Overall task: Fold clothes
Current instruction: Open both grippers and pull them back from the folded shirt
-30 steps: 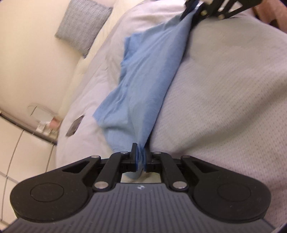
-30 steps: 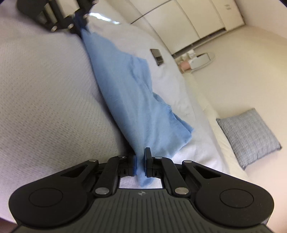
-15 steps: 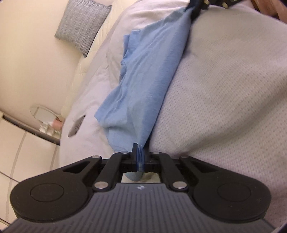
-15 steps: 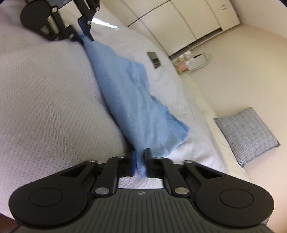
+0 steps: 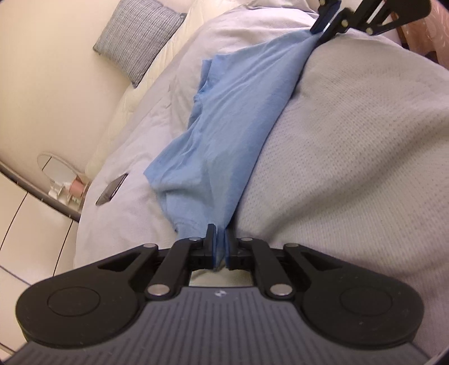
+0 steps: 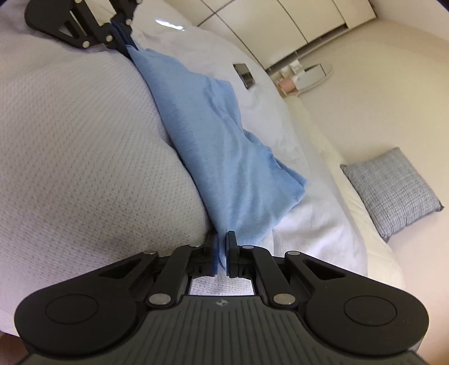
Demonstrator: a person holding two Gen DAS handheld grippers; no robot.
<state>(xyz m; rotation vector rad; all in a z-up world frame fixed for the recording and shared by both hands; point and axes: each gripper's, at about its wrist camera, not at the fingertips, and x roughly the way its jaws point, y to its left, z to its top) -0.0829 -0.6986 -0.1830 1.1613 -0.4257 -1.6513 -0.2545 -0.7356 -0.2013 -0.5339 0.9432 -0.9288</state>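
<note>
A light blue garment (image 5: 233, 126) (image 6: 213, 140) hangs stretched in a line between my two grippers over a bed. The left gripper (image 5: 220, 241) pinches one end of it between its pads. Its jaws are opening slightly, with the cloth still caught between them. In the right wrist view the left gripper (image 6: 123, 31) shows at the top left with the cloth's far end in it. My right gripper (image 6: 222, 247) holds the other end, its jaws also opening slightly around the fabric, and it appears far off in the left wrist view (image 5: 322, 26).
A grey textured blanket (image 5: 350, 140) (image 6: 70, 140) bulges beside the garment, with white bedding (image 5: 126, 146) on its other side. A dark phone (image 5: 111, 189) (image 6: 244, 75) lies on the white bedding. A grey cushion (image 5: 137, 39) (image 6: 393, 191) and an oval mirror (image 5: 56, 171) sit on the floor.
Both pairs of jaws have parted a little since half a second ago, the cloth still between them. Both views have rolled slightly. The garment stays stretched between the grippers.
</note>
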